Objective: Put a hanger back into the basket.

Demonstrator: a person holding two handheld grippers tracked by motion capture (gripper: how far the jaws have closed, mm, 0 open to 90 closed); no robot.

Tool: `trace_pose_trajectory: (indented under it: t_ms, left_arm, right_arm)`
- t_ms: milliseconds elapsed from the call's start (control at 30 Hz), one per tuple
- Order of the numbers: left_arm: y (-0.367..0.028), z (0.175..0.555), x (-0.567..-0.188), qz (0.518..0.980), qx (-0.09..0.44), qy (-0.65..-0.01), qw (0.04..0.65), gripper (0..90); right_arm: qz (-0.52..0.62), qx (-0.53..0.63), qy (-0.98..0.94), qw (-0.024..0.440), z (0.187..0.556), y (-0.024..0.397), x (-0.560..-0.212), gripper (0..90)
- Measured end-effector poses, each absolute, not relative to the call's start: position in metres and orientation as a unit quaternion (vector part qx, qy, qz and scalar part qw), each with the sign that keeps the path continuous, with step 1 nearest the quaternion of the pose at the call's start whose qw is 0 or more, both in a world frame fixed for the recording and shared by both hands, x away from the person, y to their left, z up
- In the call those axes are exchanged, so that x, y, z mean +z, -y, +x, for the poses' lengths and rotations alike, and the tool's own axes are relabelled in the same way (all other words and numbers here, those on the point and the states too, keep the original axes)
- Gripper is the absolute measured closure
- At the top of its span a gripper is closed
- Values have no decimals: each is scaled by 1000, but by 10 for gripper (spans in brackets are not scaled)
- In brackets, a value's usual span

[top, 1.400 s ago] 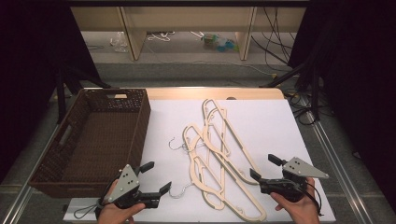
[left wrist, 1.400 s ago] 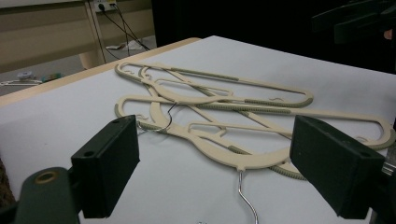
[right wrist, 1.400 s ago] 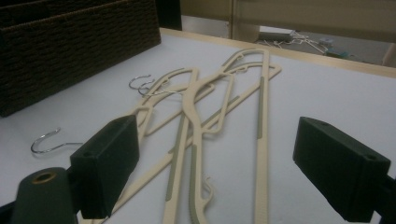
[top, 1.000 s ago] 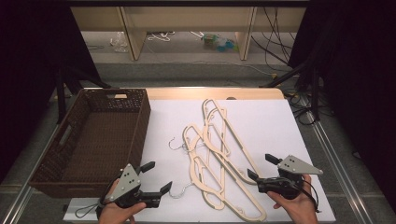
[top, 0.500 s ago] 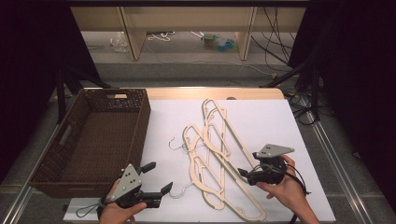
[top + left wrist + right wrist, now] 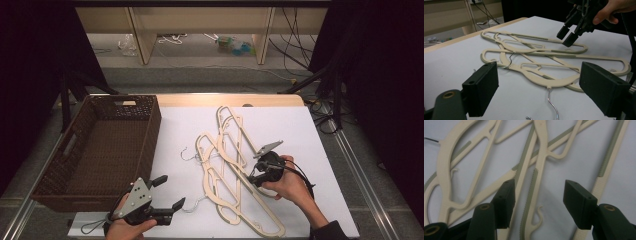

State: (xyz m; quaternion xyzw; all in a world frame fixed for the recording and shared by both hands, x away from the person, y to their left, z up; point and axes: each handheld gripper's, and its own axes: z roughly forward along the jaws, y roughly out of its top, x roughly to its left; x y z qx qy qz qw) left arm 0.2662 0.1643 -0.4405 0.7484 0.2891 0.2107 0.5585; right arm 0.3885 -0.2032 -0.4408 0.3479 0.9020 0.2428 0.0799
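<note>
Several cream plastic hangers (image 6: pixel 227 165) with wire hooks lie overlapped in the middle of the white sheet (image 6: pixel 295 130). My right gripper (image 6: pixel 253 179) hovers low over the right side of the pile. Its jaws have just been closing and stand partly open. In the right gripper view one ribbed hanger arm (image 6: pixel 540 162) runs between the jaws (image 6: pixel 539 197), and the pads do not press on it. My left gripper (image 6: pixel 171 191) rests at the front left, open and holding nothing. The left gripper view looks between its jaws (image 6: pixel 541 87) at the pile (image 6: pixel 531 53) and shows the right gripper (image 6: pixel 567 36) beyond.
A brown wicker basket (image 6: pixel 151 135) stands at the left, its inside bare. A wire hook (image 6: pixel 187 154) pokes out left of the pile. Beyond the table's wooden far edge (image 6: pixel 225 98) are shelf legs and cables on the floor.
My right gripper has moved left from the sheet's front right corner onto the hanger pile, and its jaws have narrowed. The left gripper has stayed put.
</note>
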Motion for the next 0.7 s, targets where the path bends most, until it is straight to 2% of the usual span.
trace_pose_trajectory:
  t_ms: [567, 700]
  left_arm:
    - [-163, 266, -441, 750, 209, -287, 558, 158]
    - [-163, 267, -442, 752, 211, -288, 554, 159]
  right_arm:
    - [336, 165, -925, 63, 403, 191, -456, 607]
    - [334, 153, -927, 69, 405, 190, -456, 603]
